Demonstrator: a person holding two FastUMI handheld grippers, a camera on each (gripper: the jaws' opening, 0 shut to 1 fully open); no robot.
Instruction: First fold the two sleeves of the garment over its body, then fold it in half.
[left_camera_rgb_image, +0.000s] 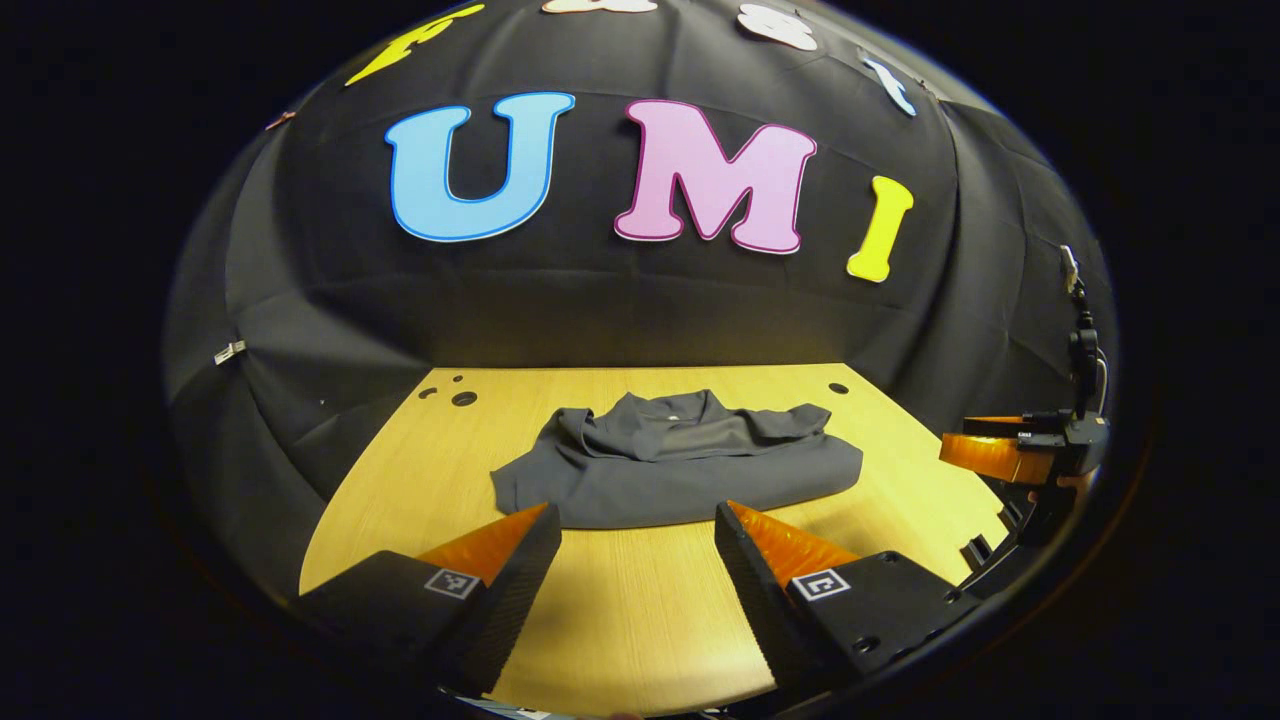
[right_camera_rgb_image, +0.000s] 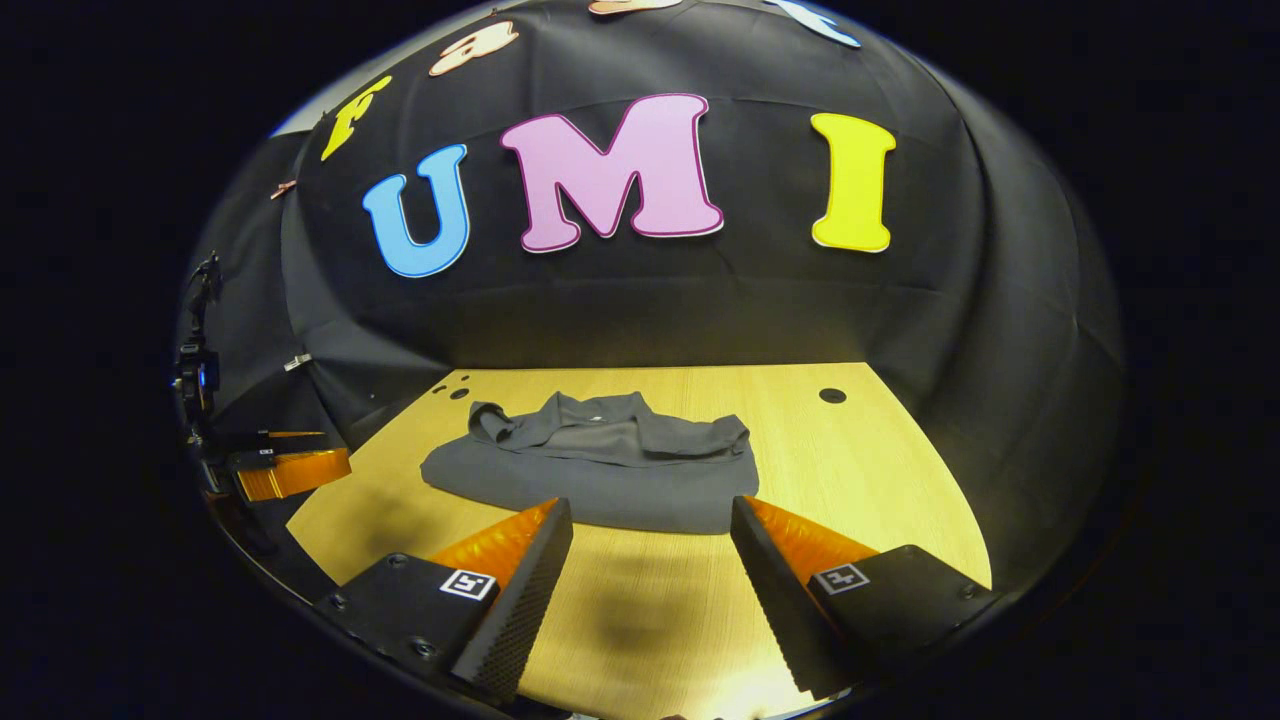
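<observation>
A dark grey garment (left_camera_rgb_image: 680, 465) lies on the wooden table (left_camera_rgb_image: 640, 600), collar toward the booth wall, both sleeves lying over its body. My left gripper (left_camera_rgb_image: 638, 520) hovers open just in front of the garment's near hem, nothing between its fingers. In the right gripper view the same garment (right_camera_rgb_image: 600, 465) lies ahead, and my right gripper (right_camera_rgb_image: 650, 515) stands open at the near hem, holding nothing. The right gripper (left_camera_rgb_image: 1010, 450) also appears at the right edge of the left gripper view; the left gripper (right_camera_rgb_image: 285, 465) appears at the left edge of the right gripper view.
Small round holes (left_camera_rgb_image: 463, 398) mark the table's far left corner, and another hole (right_camera_rgb_image: 832, 395) sits at the far right. Black cloth walls close in the table on three sides. Bare wood lies between the grippers and the near edge.
</observation>
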